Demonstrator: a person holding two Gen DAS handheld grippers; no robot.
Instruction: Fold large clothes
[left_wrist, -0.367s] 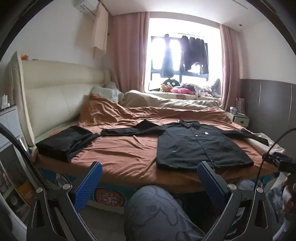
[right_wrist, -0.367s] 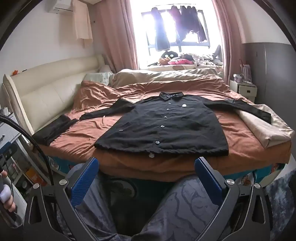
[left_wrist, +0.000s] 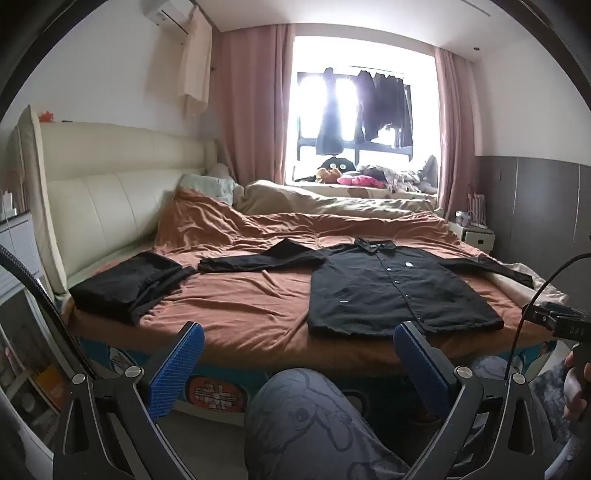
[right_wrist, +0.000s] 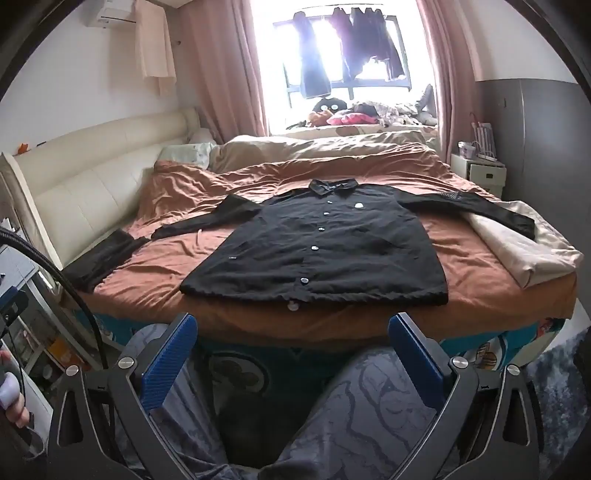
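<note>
A black button-up shirt (left_wrist: 391, 291) (right_wrist: 317, 251) lies flat, front up, on the orange bed cover (left_wrist: 251, 302) (right_wrist: 491, 280), both sleeves spread out sideways and its hem at the near edge. My left gripper (left_wrist: 297, 356) hangs open in front of the bed, short of the hem and left of the shirt's middle, nothing between its blue pads (left_wrist: 177, 369). My right gripper (right_wrist: 291, 350) is open too, below the hem's middle, with empty jaws. The person's patterned trouser knees (left_wrist: 306, 424) (right_wrist: 369, 413) fill the space under both grippers.
A folded black garment (left_wrist: 125, 288) (right_wrist: 99, 258) sits at the bed's left end by the cream headboard (left_wrist: 110, 199). A beige folded blanket (right_wrist: 524, 247) lies at the right corner. A white nightstand (right_wrist: 480, 173) stands at the far right, shelves (right_wrist: 33, 317) at the near left.
</note>
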